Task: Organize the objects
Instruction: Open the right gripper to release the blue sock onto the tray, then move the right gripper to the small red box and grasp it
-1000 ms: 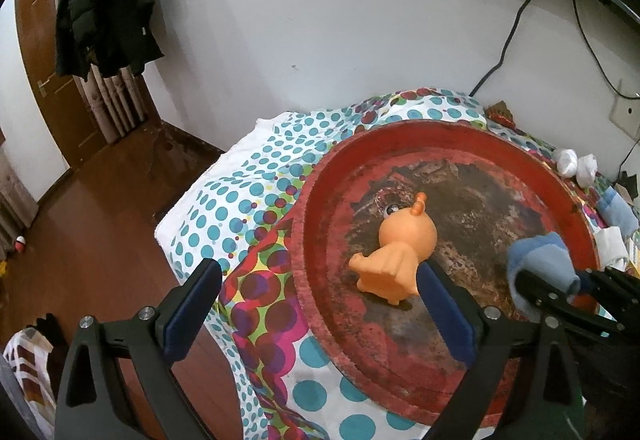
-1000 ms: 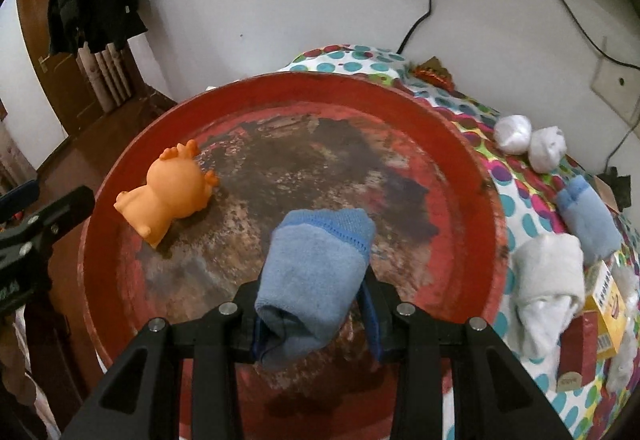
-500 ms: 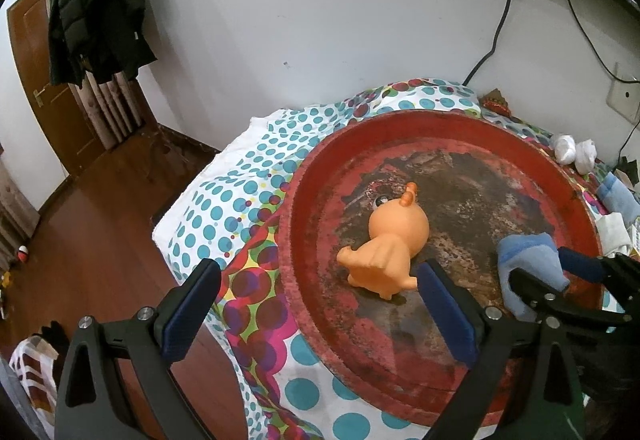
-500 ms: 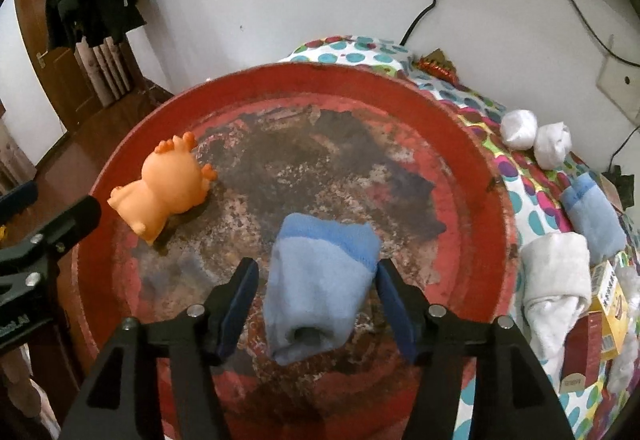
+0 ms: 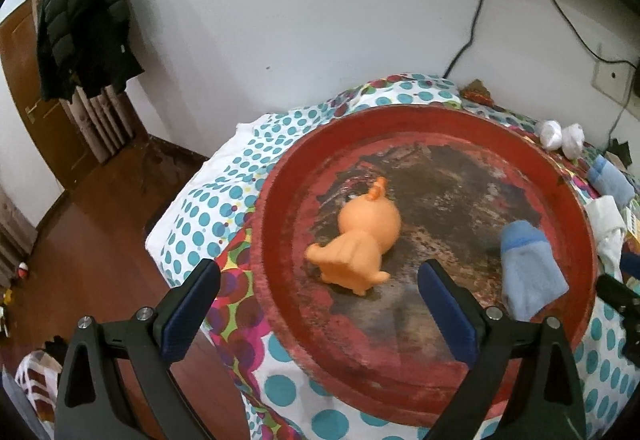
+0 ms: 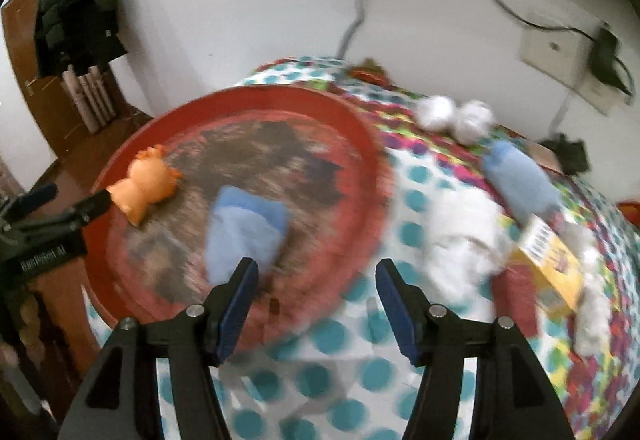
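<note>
An orange toy (image 5: 362, 240) and a blue sock (image 5: 528, 272) are seen lying apart in the red tray (image 5: 280, 304). The left gripper (image 5: 318, 314) is held wide open, empty, above the tray's near rim.

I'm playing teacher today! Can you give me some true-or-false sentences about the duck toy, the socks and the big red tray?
1. The orange duck toy lies inside the red tray. True.
2. The right gripper is squeezing the blue sock. False: its fingers are open and empty; the sock lies in the tray.
3. The left gripper is open. True.
4. Two white sock balls sit in the tray. False: they rest on the dotted cloth outside it.
</note>
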Action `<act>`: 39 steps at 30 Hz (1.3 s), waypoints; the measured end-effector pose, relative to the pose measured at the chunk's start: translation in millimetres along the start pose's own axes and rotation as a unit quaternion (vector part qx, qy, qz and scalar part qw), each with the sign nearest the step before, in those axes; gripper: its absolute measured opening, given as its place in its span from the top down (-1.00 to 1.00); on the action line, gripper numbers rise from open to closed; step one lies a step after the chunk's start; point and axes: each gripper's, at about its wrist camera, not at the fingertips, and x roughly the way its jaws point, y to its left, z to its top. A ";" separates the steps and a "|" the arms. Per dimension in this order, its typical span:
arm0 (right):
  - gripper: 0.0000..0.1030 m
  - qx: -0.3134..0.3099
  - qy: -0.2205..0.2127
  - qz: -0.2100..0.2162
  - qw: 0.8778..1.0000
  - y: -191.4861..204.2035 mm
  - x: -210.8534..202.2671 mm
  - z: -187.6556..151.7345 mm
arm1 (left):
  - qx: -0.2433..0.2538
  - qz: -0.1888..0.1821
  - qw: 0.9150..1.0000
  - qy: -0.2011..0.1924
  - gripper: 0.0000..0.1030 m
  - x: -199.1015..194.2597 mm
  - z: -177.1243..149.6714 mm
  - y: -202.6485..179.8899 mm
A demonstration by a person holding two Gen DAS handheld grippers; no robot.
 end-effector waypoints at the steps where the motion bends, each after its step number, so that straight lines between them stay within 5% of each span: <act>1: -0.22 0.001 0.000 -0.005 1.000 -6.5 -2.5 -3.0 | 0.003 -0.001 1.000 0.000 -0.92 -0.7 -0.2 -2.4; 14: -0.22 0.068 0.002 -0.054 0.996 -107.4 -12.9 -36.4 | 0.029 -0.037 0.999 -0.009 -0.92 -8.9 -3.2 -30.1; 32: -0.21 0.034 0.006 -0.062 0.997 -129.9 31.8 -38.8 | 0.076 -0.084 0.993 -0.022 -0.92 -14.7 -14.6 -74.4; 33: -0.19 0.032 0.007 -0.062 0.998 -129.4 33.4 -39.1 | 0.078 -0.086 0.993 -0.021 -0.92 -14.5 -15.0 -76.3; 35: 0.19 0.030 0.003 -0.060 0.998 -130.1 32.7 -39.1 | 0.082 -0.088 0.992 -0.018 -0.92 -14.2 -16.8 -79.5; 39: 0.42 0.024 0.000 -0.057 0.998 -133.4 29.5 -41.6 | 0.096 -0.078 0.992 -0.021 -0.92 -15.9 -20.2 -86.6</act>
